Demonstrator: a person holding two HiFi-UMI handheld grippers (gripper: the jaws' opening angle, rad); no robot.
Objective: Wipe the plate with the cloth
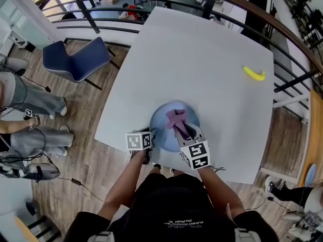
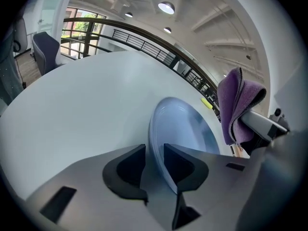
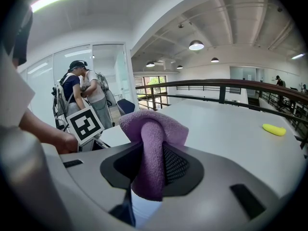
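A pale blue plate (image 1: pixel 164 116) lies on the white table (image 1: pixel 202 49) near its front edge. My left gripper (image 1: pixel 153 135) is at the plate's left rim; in the left gripper view the plate (image 2: pixel 185 129) runs edge-on between the jaws of that gripper (image 2: pixel 154 162), with a gap on one side, so the gripper is open. My right gripper (image 1: pixel 179 126) hovers over the plate, shut on a folded purple cloth (image 1: pixel 176 117). The cloth (image 3: pixel 151 143) bulges up between the jaws of the right gripper (image 3: pixel 154 170) and hangs beside the plate in the left gripper view (image 2: pixel 236 105).
A yellow banana-like object (image 1: pixel 254 73) lies far right on the table. A blue chair (image 1: pixel 75 59) stands off the table's left corner, and people (image 1: pixel 25 100) stand at the left. A dark railing (image 1: pixel 282 29) curves behind the table.
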